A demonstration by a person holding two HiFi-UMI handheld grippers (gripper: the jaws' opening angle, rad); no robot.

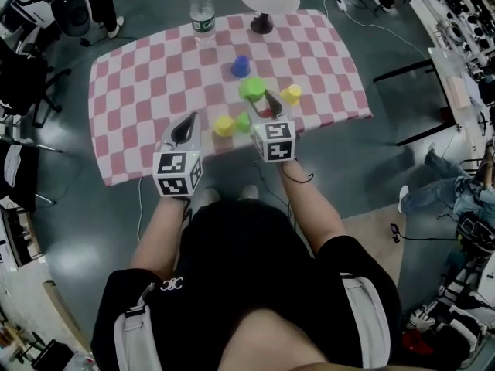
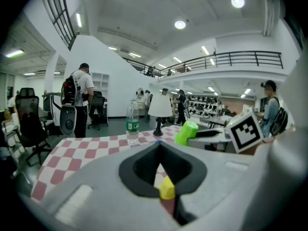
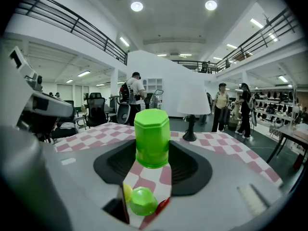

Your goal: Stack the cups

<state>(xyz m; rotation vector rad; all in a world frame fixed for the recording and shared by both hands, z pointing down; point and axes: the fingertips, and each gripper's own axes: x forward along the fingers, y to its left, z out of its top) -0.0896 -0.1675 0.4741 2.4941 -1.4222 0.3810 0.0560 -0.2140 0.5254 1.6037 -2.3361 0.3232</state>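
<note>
Listing from the left: my left gripper (image 1: 186,127), jaws pressed together with nothing in them, over the near part of the checked cloth (image 1: 131,91). At the far edge stands a bottle (image 1: 202,8). Near the front edge sits a yellow cup (image 1: 223,125), with a small green cup (image 1: 242,121) just beside it. Further back, mid-table, is a blue cup (image 1: 240,66). The big green cup (image 1: 252,90) is upside down and off the cloth — pinched in my right gripper (image 1: 264,103). A lamp (image 1: 263,6) stands at the far edge. A second yellow cup (image 1: 291,94) sits just right of that gripper.
</note>
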